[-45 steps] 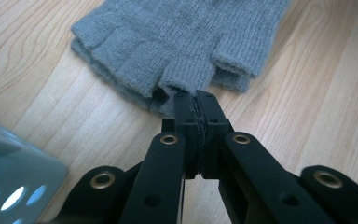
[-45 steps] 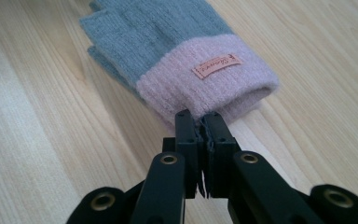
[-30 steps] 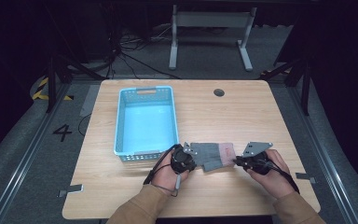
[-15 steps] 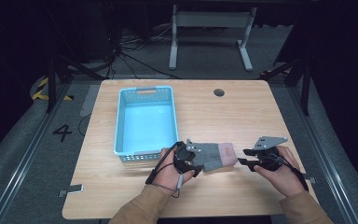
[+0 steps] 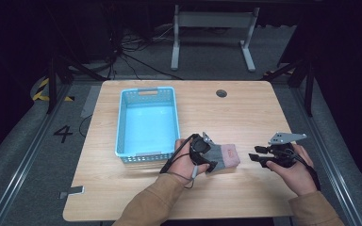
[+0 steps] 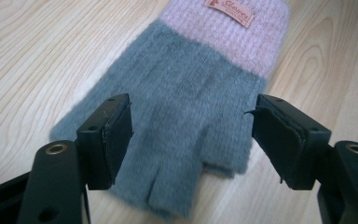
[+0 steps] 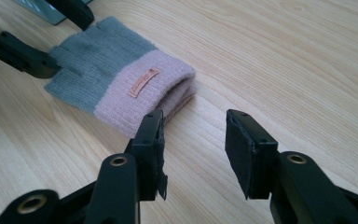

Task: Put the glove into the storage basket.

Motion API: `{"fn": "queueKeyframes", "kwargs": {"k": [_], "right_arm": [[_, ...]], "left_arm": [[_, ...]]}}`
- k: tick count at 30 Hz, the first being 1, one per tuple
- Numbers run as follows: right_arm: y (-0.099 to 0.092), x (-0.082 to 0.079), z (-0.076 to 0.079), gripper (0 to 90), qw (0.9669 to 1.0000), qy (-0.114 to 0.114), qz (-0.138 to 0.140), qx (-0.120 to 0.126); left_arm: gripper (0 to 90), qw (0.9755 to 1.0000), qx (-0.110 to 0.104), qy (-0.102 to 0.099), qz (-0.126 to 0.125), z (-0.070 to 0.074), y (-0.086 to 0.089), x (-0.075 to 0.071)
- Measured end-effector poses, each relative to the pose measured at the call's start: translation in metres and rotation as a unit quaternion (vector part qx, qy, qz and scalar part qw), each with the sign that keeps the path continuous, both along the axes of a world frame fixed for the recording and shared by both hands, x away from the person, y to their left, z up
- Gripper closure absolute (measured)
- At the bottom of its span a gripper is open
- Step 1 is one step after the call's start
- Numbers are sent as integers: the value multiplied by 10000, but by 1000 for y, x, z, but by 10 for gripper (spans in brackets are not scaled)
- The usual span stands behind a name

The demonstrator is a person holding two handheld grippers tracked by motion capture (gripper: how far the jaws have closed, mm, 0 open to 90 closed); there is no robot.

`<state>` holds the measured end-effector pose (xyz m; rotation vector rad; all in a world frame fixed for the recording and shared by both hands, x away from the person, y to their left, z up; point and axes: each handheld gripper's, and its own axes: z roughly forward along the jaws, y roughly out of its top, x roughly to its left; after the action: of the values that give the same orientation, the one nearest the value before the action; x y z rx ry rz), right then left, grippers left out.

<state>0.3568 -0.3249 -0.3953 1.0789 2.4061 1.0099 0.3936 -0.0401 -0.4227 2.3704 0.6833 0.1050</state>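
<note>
A knitted grey glove (image 5: 224, 157) with a pink cuff and a small orange label lies flat on the wooden table (image 5: 245, 117). My left gripper (image 5: 210, 157) hovers over its finger end. The jaws have just been opening and stand wide either side of the glove (image 6: 191, 102) without touching it; the left gripper (image 6: 191, 135) is open. My right gripper (image 5: 256, 158) sits a little to the right of the cuff. Its jaws have just opened, then eased in slightly, with only bare table between them. The right gripper (image 7: 193, 140) faces the glove (image 7: 121, 79).
A light blue plastic basket (image 5: 120, 132) stands empty on the left half of the table, close to my left hand. A round cable hole (image 5: 221, 93) sits near the far edge. Bare wood lies right of the basket and beyond the glove.
Both grippers were shut on the glove's two ends and have let go and opened. The right gripper drew back to the right, and the left lifted a little.
</note>
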Motion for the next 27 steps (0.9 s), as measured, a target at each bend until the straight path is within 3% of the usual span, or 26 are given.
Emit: {"fn": "queueKeyframes", "kwargs": {"k": [4, 9, 14, 21, 27], "right_arm": [[0, 0, 0, 576, 10000, -15, -6, 26], [0, 0, 2, 572, 9998, -105, -81, 154], [0, 0, 1, 565, 9998, -96, -78, 186], [-1, 1, 0, 550, 9996, 8, -147, 254], [-3, 2, -4, 548, 9990, 166, -245, 345]], "left_arm": [[271, 9999, 112, -31, -115, -6, -10, 8], [256, 9989, 403, -72, -244, -14, -18, 14], [235, 9984, 413, -202, -315, -13, -24, 16], [191, 9984, 455, -209, -253, -17, -26, 19], [156, 9987, 487, 11, -150, -21, -27, 22]]}}
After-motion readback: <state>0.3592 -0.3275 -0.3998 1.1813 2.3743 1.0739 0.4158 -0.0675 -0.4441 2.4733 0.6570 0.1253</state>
